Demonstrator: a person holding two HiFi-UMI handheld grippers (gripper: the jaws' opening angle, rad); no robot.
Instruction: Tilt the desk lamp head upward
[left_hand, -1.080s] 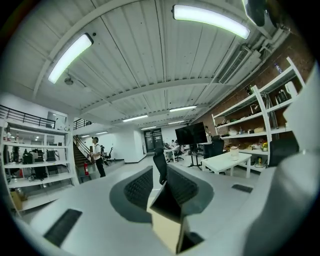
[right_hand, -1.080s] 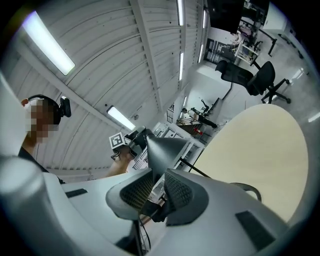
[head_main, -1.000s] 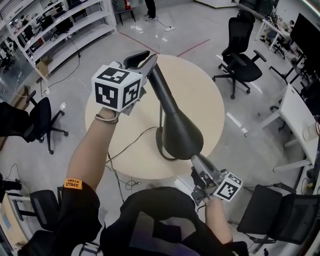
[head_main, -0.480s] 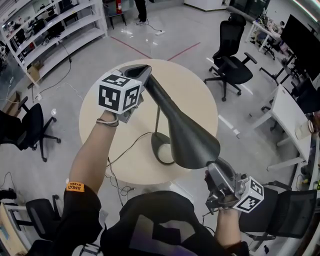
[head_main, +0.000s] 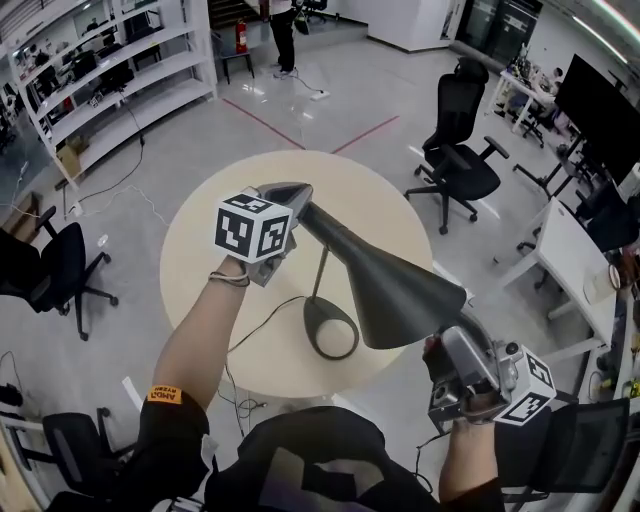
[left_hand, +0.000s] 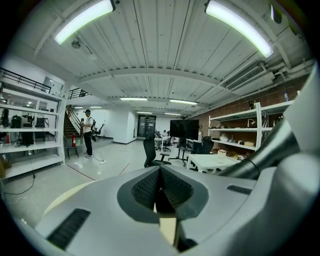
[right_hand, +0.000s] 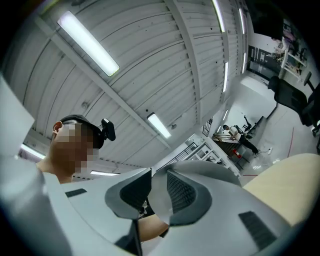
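The desk lamp stands on a round beige table (head_main: 205, 255): a round base (head_main: 332, 330), a thin stem (head_main: 320, 270) and a dark cone head (head_main: 395, 285) lying nearly level, its wide mouth toward me on the right. My right gripper (head_main: 440, 345) is shut on the shade's rim (right_hand: 159, 202), a thin pale edge between its pads. My left gripper (head_main: 288, 193) sits at the head's narrow far end. Its jaws (left_hand: 160, 192) are shut with nothing showing between them, and the lamp's dark neck (left_hand: 260, 155) runs just to their right.
A black cord (head_main: 255, 325) trails from the base over the table's near edge to the floor. Office chairs (head_main: 462, 140) stand around the table, shelving (head_main: 110, 60) at the far left and white desks (head_main: 575, 250) on the right. A person (head_main: 282, 30) stands far off.
The lamp head's wide end has swung up and rightward, away from above the base. My right gripper went with it, gripping the rim. The left gripper stayed at the narrow end.
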